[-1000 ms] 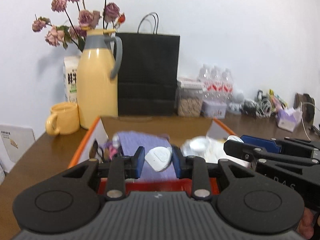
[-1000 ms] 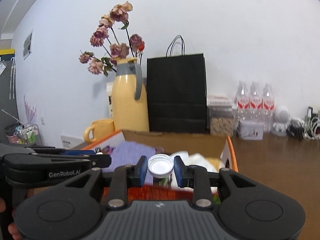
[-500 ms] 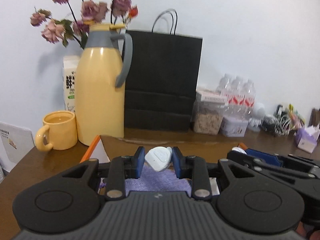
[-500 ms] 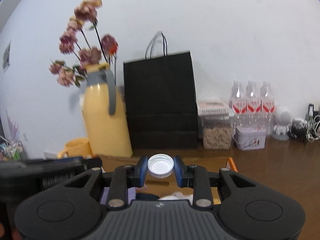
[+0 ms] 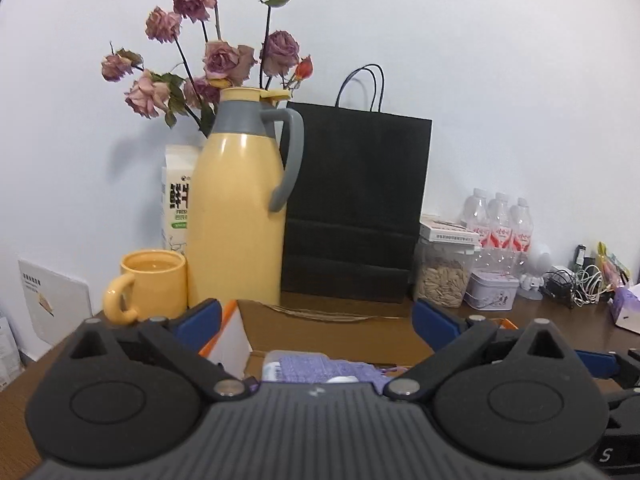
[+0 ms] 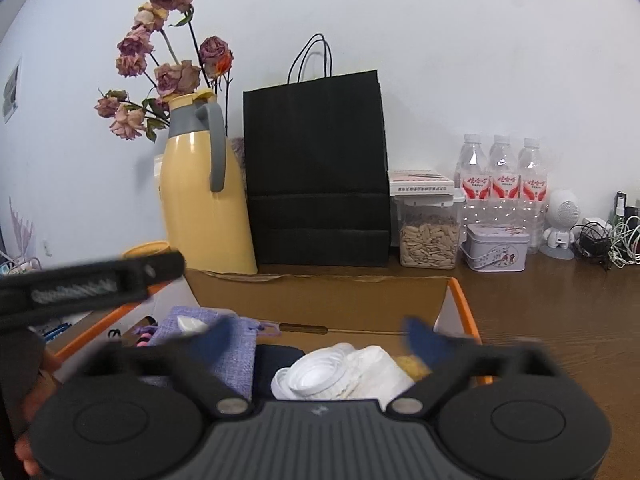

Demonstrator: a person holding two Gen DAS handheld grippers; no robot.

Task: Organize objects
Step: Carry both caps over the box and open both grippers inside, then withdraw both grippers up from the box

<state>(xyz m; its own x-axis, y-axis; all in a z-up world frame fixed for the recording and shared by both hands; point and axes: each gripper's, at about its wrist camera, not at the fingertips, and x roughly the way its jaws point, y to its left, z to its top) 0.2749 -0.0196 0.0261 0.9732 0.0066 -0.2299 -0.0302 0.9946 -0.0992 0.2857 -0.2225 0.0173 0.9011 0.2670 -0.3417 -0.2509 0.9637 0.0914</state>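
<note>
My left gripper (image 5: 318, 320) is opening wide above the orange-rimmed cardboard box (image 5: 328, 332), and nothing is between its blue pads (image 5: 200, 318). Under it lie a purple pouch (image 5: 320, 364) and the edge of a small white device (image 5: 340, 380). My right gripper (image 6: 320, 338) is also opening, blurred, with nothing between its fingers. Below it a white-capped bottle (image 6: 316, 376) lies in the box (image 6: 466, 312) beside a white cloth (image 6: 380, 364). The white device (image 6: 192, 324) rests on the purple pouch (image 6: 208, 344). The left gripper's finger (image 6: 100, 284) shows at the left of the right wrist view.
Behind the box stand a yellow jug (image 5: 236, 216) with dried roses, a yellow mug (image 5: 148, 284), a milk carton (image 5: 176, 200) and a black paper bag (image 5: 352, 208). To the right are a seed jar (image 6: 428, 236), a small tin (image 6: 496, 252), water bottles (image 6: 504, 180) and cables (image 6: 608, 240).
Both grippers went from shut to wide open. The left let go of the white device and the right let go of the white-capped bottle; both now lie in the box.
</note>
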